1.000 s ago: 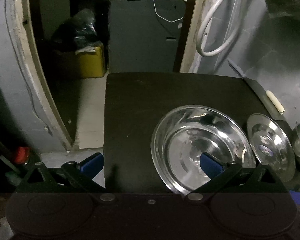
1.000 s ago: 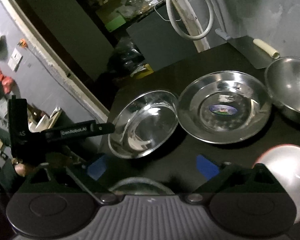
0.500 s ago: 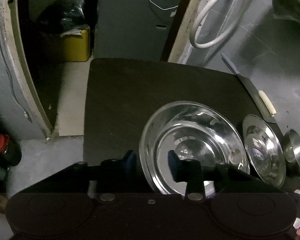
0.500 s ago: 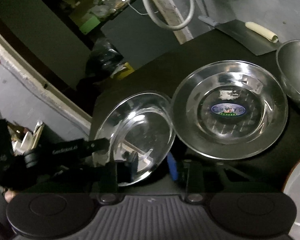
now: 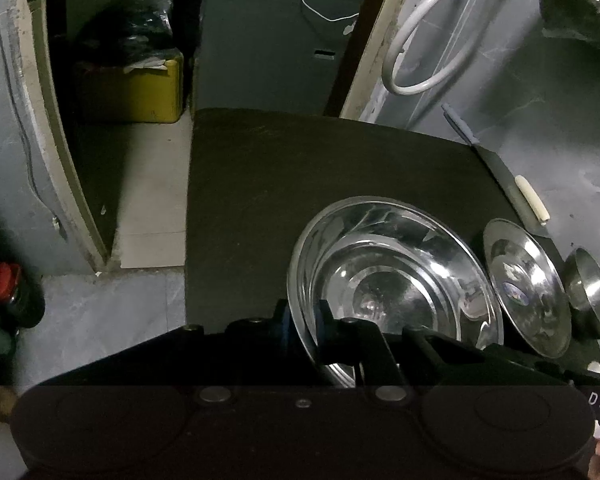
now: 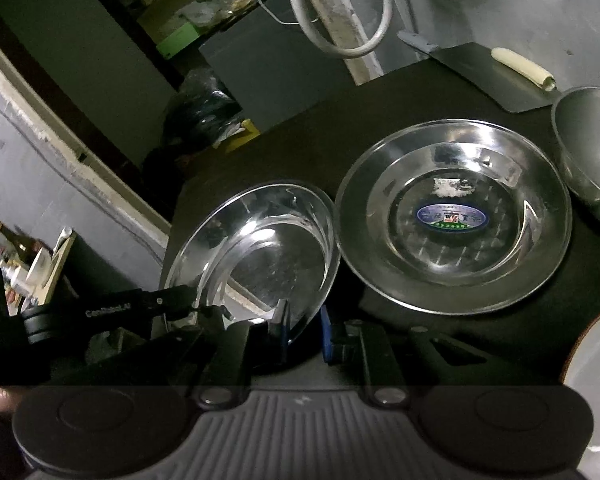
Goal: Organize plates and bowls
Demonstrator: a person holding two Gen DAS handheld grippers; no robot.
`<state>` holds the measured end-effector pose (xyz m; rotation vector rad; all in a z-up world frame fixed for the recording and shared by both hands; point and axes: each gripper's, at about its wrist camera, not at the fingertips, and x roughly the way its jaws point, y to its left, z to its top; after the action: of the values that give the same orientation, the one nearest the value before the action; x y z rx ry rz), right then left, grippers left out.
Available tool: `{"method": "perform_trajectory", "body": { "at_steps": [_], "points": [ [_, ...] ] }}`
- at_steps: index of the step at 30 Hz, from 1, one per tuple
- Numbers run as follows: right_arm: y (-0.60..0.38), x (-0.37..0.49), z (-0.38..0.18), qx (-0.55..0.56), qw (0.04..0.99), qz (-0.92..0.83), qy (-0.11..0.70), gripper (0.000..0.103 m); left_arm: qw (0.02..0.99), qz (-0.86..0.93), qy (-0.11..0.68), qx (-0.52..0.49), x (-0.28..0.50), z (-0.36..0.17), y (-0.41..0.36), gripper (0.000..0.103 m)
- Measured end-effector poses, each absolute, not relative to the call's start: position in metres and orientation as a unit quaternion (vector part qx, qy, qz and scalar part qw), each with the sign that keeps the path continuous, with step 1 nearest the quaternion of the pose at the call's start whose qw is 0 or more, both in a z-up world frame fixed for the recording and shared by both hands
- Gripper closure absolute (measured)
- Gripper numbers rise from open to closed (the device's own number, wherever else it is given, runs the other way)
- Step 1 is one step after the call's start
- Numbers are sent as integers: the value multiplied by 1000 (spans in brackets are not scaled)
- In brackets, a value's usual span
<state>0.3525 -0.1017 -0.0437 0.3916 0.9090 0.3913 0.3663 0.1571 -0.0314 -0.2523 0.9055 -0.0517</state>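
Observation:
A plain steel plate (image 5: 396, 280) sits at the near left of the black table (image 5: 300, 168). My left gripper (image 5: 302, 318) is shut on its near rim, and the plate tilts up. It also shows in the right wrist view (image 6: 256, 248), where my right gripper (image 6: 304, 326) is shut on its near right rim. A second steel plate with a blue sticker (image 6: 452, 216) lies flat to its right, also in the left wrist view (image 5: 524, 292). A steel bowl (image 6: 592, 140) stands at the far right, also in the left wrist view (image 5: 590, 292).
A cleaver with a pale handle (image 6: 508, 76) lies at the table's back right. A white plate with a brown rim (image 6: 596, 392) sits at the near right. The table's left edge drops to the floor (image 5: 148, 200). A white hose (image 5: 428, 48) hangs on the wall behind.
Both grippers were open a second ago. They closed in on the plain plate's near rim and shut on it, and the plate has tilted up.

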Motion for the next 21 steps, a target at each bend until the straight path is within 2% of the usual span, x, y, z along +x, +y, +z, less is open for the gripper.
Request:
{"method": "perform_trajectory", "body": {
  "at_steps": [21],
  "points": [
    [-129,264,-2,135,872,243,403,85,910,-12,404,-95,250,8,125,87]
  ]
}}
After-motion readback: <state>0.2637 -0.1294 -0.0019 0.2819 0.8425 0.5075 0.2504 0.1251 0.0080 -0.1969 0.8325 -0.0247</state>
